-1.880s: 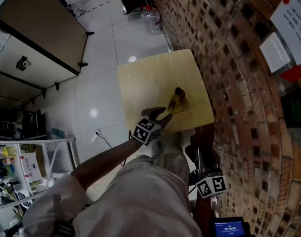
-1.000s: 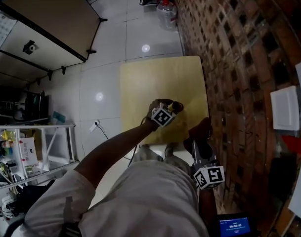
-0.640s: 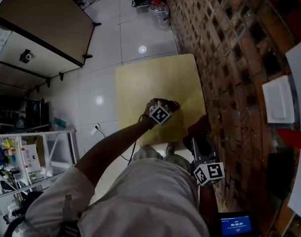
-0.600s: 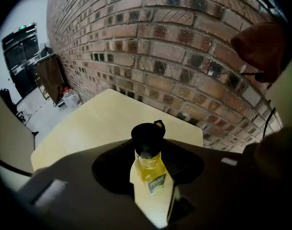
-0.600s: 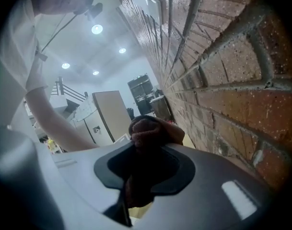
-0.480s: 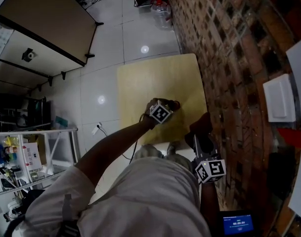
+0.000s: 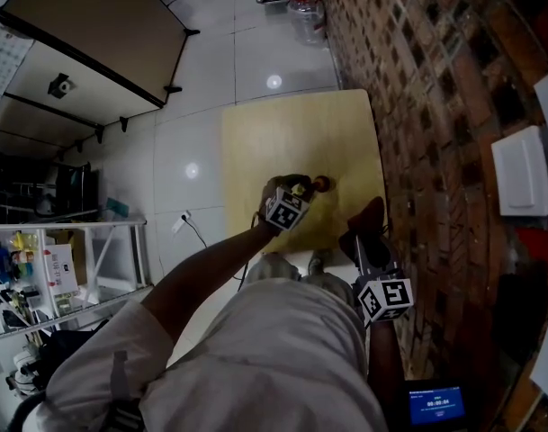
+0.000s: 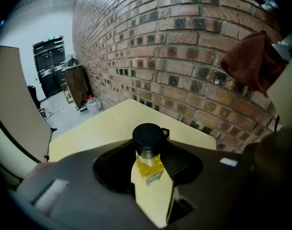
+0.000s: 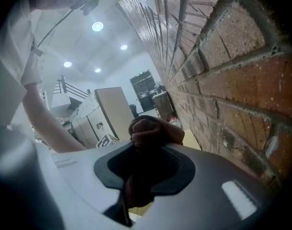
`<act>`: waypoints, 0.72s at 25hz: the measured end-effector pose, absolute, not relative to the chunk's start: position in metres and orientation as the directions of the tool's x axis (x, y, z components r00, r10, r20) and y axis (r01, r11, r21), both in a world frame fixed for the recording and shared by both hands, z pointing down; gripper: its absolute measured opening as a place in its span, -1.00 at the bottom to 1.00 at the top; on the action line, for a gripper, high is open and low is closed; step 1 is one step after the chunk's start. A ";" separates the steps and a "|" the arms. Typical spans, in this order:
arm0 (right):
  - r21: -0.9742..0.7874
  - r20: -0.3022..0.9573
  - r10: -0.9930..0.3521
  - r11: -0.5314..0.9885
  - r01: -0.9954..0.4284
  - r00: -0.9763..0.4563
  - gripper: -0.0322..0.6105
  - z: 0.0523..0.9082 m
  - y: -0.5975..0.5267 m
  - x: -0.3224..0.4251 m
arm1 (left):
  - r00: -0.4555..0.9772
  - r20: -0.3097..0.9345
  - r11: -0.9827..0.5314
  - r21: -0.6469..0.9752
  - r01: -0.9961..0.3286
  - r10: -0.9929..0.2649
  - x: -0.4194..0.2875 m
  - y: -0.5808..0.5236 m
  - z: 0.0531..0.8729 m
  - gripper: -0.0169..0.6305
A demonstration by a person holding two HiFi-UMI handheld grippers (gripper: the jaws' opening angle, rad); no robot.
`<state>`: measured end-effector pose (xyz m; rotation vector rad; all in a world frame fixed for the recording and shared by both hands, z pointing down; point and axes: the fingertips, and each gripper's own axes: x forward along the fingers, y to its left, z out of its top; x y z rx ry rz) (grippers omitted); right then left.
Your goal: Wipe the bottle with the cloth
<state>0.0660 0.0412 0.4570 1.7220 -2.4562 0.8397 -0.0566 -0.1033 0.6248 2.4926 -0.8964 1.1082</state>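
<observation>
A small bottle (image 8: 148, 169) with a black cap (image 7: 320, 184), yellow liquid and a pale label stands between the jaws of my left gripper (image 7: 301, 193). Those jaws have just been closing and now press on its body. It is over the near right part of the pale wooden table (image 7: 291, 133). A dark brown cloth (image 9: 146, 131) hangs bunched in my right gripper (image 7: 367, 234), which is shut on it. That gripper sits near the table's front right corner, close to the brick wall. From the left gripper view the cloth (image 8: 251, 61) shows up and to the right of the bottle, apart from it.
A brick wall (image 7: 435, 79) runs along the table's right side, with a white box (image 7: 521, 169) on it. A water jug (image 7: 307, 12) stands on the floor beyond the table. A brown panel (image 7: 94, 25) and shelves (image 7: 40, 268) are at the left.
The left gripper has come forward from just short of the bottle and closed round it. The right gripper with the cloth has drawn nearer the table's front right corner.
</observation>
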 end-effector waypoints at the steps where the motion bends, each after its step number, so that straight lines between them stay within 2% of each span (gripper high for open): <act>1: -0.417 0.322 -0.861 0.244 -0.876 -0.393 -0.62 0.461 0.042 0.065 | 0.514 0.728 -0.760 -0.014 -0.649 -0.453 -0.062 -0.100 0.622 -0.40; 13: -0.541 0.439 -0.752 0.216 -0.813 -0.493 -0.62 0.558 0.040 0.026 | 0.461 0.724 -0.688 -0.024 -0.725 -0.512 -0.097 -0.049 0.627 -0.40; 18: -0.568 0.449 -0.717 0.231 -0.790 -0.533 -0.62 0.574 0.038 0.004 | 0.474 0.735 -0.699 0.000 -0.715 -0.485 -0.104 -0.036 0.630 -0.40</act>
